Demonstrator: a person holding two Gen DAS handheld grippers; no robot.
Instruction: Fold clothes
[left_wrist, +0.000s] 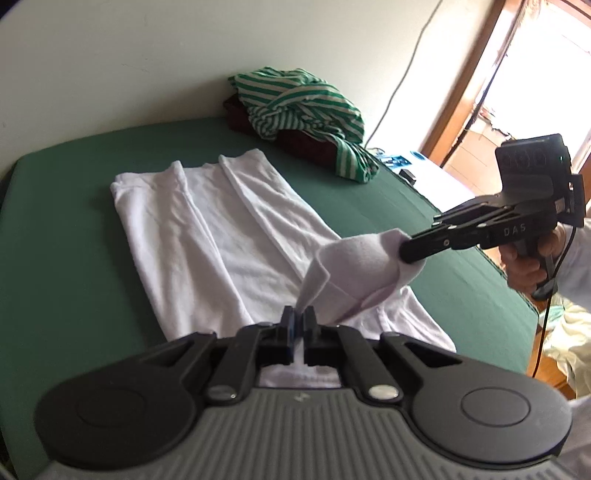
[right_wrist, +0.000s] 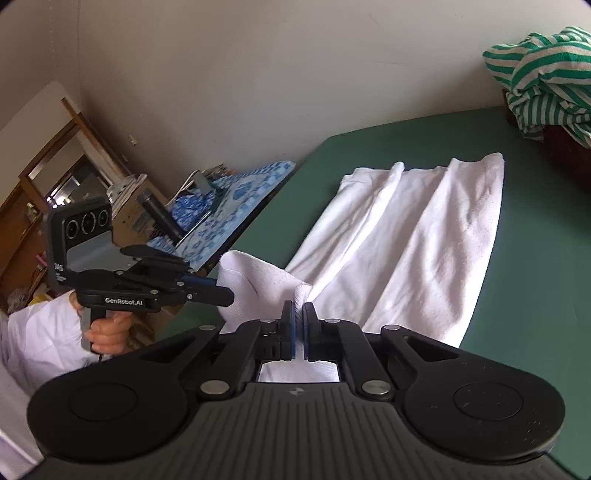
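Shirt (left_wrist: 207, 229) lies on bed (left_wrist: 66, 236), clothes pile (left_wrist: 295, 107) behind it.

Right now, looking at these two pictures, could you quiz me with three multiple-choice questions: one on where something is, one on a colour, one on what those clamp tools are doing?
1. Where is the striped garment?
A. at the bed's far side by the wall
B. under the white garment
C. on the floor

2. What colour is the bed sheet?
A. blue
B. green
C. red

3. What are the left gripper and right gripper doing?
A. both open, holding nothing
B. one holds the striped garment
C. both shut on the white garment

Answers: 1 A, it is heaped near the wall; 2 B, green shows around the cloth; 3 C, each pinches a lifted near edge.
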